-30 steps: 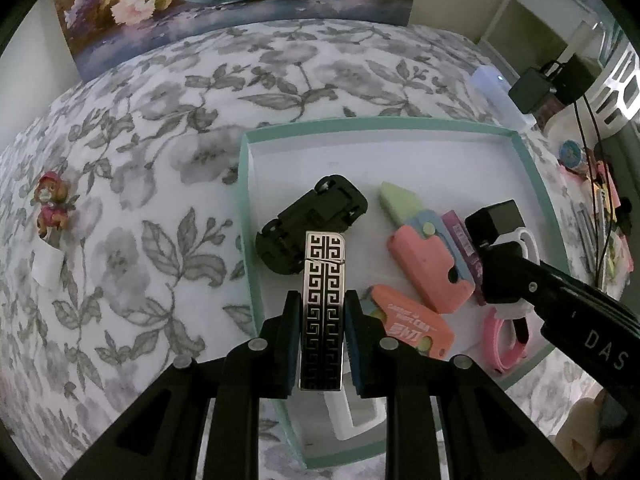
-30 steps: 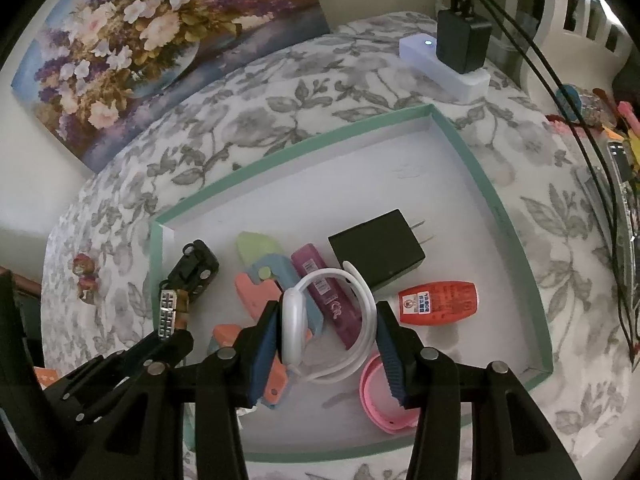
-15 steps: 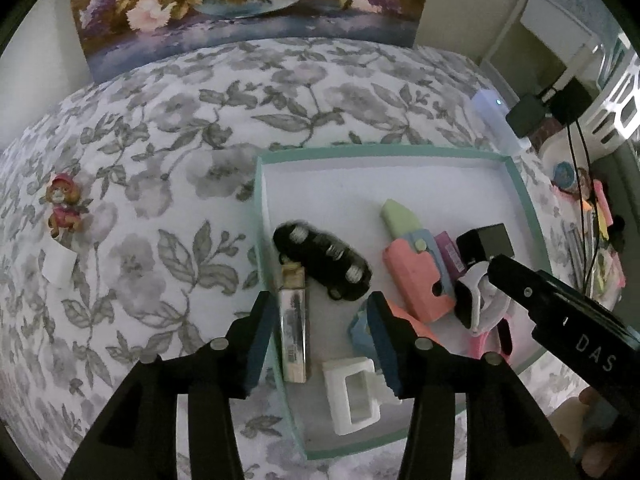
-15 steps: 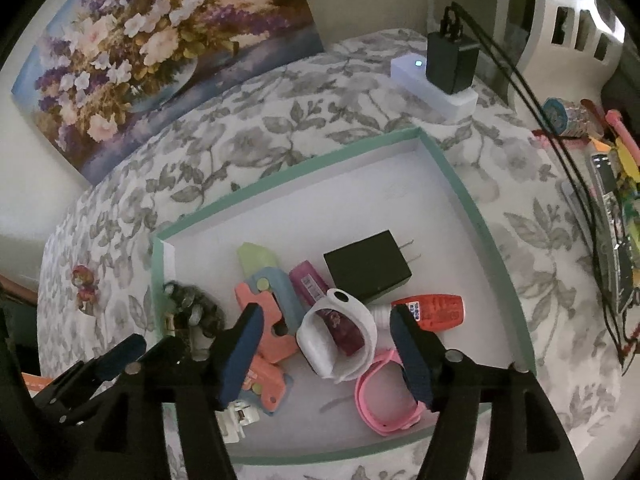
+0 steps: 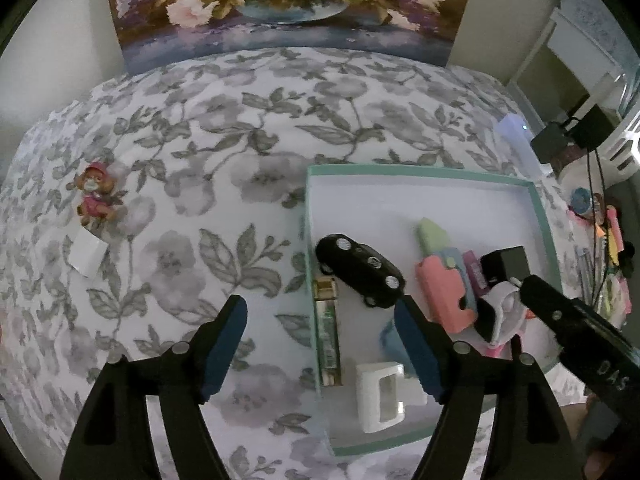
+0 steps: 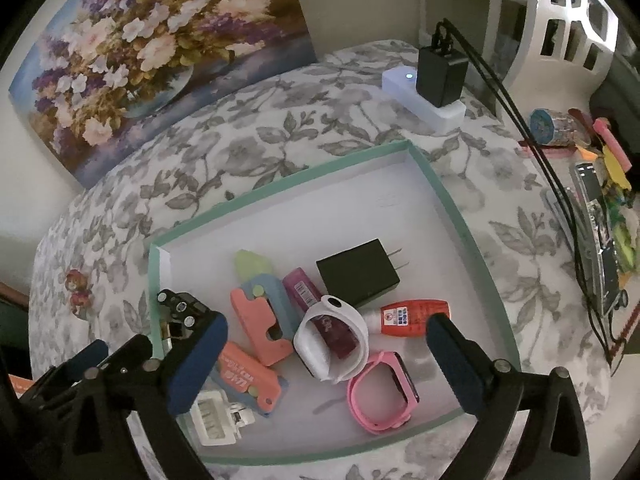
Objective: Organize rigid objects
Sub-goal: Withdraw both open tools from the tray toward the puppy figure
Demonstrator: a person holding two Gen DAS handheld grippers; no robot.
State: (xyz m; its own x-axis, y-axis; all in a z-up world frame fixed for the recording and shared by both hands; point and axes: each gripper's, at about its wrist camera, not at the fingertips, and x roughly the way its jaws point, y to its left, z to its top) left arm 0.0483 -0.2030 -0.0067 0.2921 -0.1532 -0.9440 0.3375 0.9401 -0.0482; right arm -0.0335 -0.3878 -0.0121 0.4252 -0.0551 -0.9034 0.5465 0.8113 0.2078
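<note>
A shallow white tray with a teal rim (image 5: pixel 420 171) (image 6: pixel 288 188) lies on the floral cloth. The patterned lighter (image 5: pixel 327 332) lies on its edge along the tray's left wall, beside an overturned black toy car (image 5: pixel 360 268). My left gripper (image 5: pixel 322 346) hovers above them, its jaws opening, with the lighter below the gap and untouched. The white watch band (image 6: pixel 332 340) lies on a magenta tube in the tray. My right gripper (image 6: pixel 320 354) hangs over it, jaws opening wide, pads clear of it. A pink watch (image 6: pixel 382 394) lies near the front rim.
In the tray also lie a black charger (image 6: pixel 358 272), a red bottle (image 6: pixel 412 316), pink and blue plastic pieces (image 6: pixel 264 312) and a white clip (image 5: pixel 380 396). A small figurine (image 5: pixel 94 200) and white card sit on the cloth at left. A power strip (image 6: pixel 424 100) and clutter crowd the right.
The left gripper let go of the lighter, which dropped against the tray's left wall, and the toy car flipped over. The right gripper released the white band into the tray and spread wide.
</note>
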